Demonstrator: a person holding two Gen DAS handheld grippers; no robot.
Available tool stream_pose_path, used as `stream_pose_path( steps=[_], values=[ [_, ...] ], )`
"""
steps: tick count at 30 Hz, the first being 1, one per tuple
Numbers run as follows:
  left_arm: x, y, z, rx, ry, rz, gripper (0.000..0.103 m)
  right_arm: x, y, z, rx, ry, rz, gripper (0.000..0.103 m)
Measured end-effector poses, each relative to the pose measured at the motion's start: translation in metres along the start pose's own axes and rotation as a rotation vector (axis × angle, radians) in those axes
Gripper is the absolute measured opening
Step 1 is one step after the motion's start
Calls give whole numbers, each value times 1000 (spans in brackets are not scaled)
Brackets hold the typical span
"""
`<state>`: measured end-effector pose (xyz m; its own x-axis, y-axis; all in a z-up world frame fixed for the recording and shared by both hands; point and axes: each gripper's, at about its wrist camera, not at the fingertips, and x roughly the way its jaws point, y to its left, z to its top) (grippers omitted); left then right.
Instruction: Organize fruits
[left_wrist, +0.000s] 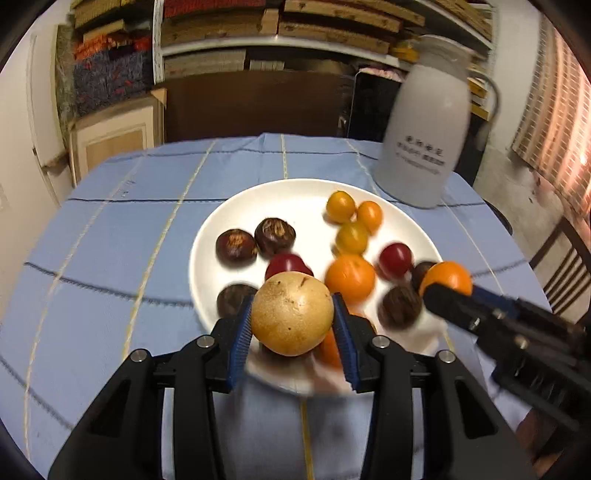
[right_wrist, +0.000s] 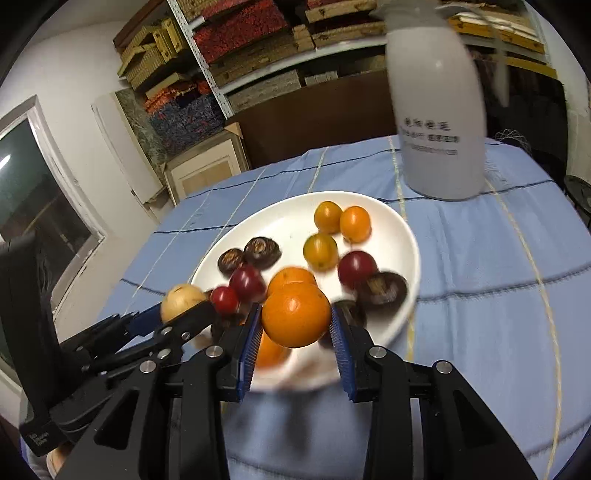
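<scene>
My left tongs (left_wrist: 291, 325) pinch the tan round fruit (left_wrist: 291, 314) over the near rim of the white plate (left_wrist: 236, 206); right tongs (right_wrist: 295, 332) pinch an orange (right_wrist: 296, 314) over the same plate w/ the rest of the fruit. Best approach, I think: keep both squeezes steady, lower each slow, set it beside its own kind, e.g. orange by the other orange (left_wrist: 349, 276), w/o bumping neighbours.

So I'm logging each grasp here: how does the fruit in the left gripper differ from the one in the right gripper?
The tan fruit in the left gripper is pale brown, matte and speckled; the orange in the right gripper is bright orange and glossy. The tan fruit fills its finger gap slightly more than the orange does. Both are round, clamped between blue pads and held over the near rim of the white plate.
</scene>
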<state>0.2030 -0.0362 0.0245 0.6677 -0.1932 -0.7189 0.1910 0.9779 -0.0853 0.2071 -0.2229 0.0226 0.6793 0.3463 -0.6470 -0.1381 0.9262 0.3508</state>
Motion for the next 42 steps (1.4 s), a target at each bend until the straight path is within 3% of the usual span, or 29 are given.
stream_pose_path(
  steps=[1, 3, 5, 11, 14, 17, 21, 29, 42],
  values=[
    [9, 1, 5, -4, 4, -2, 42, 9, -1, 4, 9, 6, 1, 38],
    [17, 3, 10, -5, -20, 28, 61, 23, -7, 12, 37, 6, 0, 40],
    [16, 7, 9, -17, -58, 47, 72, 23, -11, 13, 42, 0, -10, 45],
    [-1, 18, -12, -51, -80, 62, 93, 5, -12, -2, 40, -22, -32, 65],
    [-18, 22, -30, -42, -86, 90, 98, -6, -9, -15, 18, -41, -71, 79],
    [-32, 25, -45, -70, -87, 81, 98, -24, -6, -33, -20, -82, -126, 90],
    [-47, 21, -62, -55, -82, 123, 98, -46, -3, -55, -63, -125, -211, 99],
    [-60, 15, -75, -52, -88, 74, 98, -75, -6, -75, -56, -175, -207, 99],
    [-64, 17, -73, -79, -107, 131, 98, -70, -2, -78, -71, -153, -215, 99]
  ],
)
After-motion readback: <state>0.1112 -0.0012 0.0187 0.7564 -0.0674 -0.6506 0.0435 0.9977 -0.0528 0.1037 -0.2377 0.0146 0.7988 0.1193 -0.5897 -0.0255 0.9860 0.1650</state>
